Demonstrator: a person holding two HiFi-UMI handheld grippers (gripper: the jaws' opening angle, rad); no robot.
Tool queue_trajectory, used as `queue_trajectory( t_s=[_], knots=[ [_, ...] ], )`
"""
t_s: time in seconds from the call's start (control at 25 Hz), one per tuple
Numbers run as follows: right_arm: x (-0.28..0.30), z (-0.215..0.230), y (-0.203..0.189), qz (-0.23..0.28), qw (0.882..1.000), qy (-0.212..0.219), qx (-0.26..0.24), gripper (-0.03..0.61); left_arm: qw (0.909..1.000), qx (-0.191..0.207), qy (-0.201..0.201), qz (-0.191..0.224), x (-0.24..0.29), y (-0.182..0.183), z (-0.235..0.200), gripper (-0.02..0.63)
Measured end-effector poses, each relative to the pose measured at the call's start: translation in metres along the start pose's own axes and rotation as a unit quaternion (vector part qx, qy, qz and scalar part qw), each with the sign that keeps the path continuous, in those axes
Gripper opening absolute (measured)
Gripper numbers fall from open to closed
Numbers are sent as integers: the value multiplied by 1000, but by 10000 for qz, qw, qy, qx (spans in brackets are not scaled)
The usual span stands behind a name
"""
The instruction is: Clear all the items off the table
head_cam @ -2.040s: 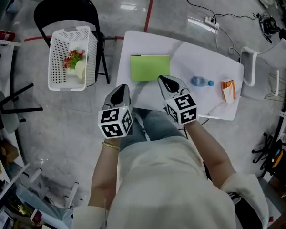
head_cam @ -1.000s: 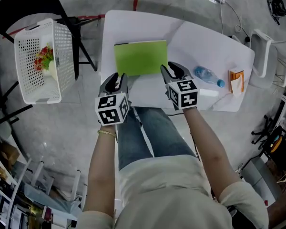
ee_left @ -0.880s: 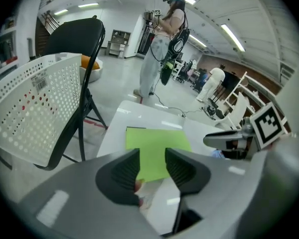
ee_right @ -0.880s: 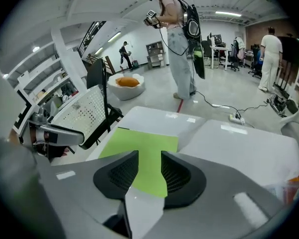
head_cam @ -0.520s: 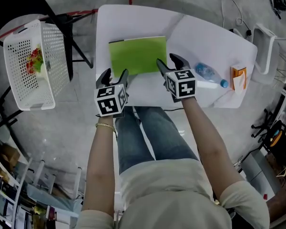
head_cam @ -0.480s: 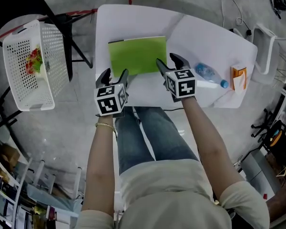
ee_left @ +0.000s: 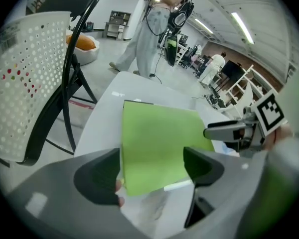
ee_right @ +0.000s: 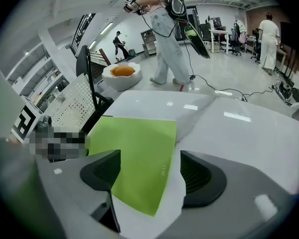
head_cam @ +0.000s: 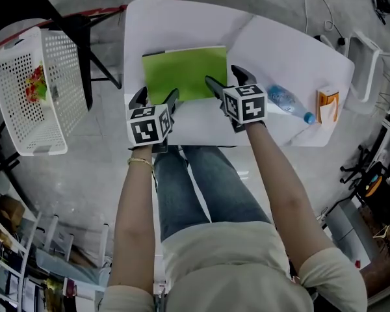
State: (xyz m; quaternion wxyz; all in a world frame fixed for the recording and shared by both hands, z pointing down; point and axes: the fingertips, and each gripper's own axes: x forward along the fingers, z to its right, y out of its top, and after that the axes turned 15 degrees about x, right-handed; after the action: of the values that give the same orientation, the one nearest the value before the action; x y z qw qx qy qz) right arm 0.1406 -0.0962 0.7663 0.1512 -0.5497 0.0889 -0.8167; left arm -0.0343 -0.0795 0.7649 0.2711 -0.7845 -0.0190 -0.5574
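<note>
A flat green folder (head_cam: 184, 75) lies on the white table (head_cam: 182, 25), near its front edge. My left gripper (head_cam: 156, 99) hangs over the folder's near left corner, my right gripper (head_cam: 224, 80) over its near right corner. Both pairs of jaws have just been opening and stand wide apart, pressing on nothing. In the left gripper view the folder (ee_left: 157, 146) shows beyond and between the jaws of the left gripper (ee_left: 152, 176). The right gripper view shows the folder (ee_right: 137, 158) the same way past the right gripper (ee_right: 149, 176). A clear water bottle (head_cam: 286, 103) and an orange carton (head_cam: 327, 104) lie at the table's right end.
A white perforated basket (head_cam: 29, 90) with some items in it rests on a black chair (head_cam: 65, 12) left of the table. A white stool (head_cam: 370, 57) stands at the right. Cables cross the floor behind the table. A person (ee_right: 164, 29) stands beyond the table.
Both grippers have sunk toward the front of the table and reached the folder's near corners. Their jaws have spread from nearly shut to wide apart.
</note>
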Motion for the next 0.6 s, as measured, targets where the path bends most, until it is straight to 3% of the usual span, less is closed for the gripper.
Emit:
queue_trajectory(
  t_s=[0.24, 0.6],
  knots=[
    [15, 0, -1, -167, 9997, 118, 125, 436, 9997, -161, -156, -123, 12, -5, -1, 457],
    [30, -1, -4, -373, 9991, 205, 95, 479, 9993, -107, -219, -281, 24, -11, 4, 468]
  ],
)
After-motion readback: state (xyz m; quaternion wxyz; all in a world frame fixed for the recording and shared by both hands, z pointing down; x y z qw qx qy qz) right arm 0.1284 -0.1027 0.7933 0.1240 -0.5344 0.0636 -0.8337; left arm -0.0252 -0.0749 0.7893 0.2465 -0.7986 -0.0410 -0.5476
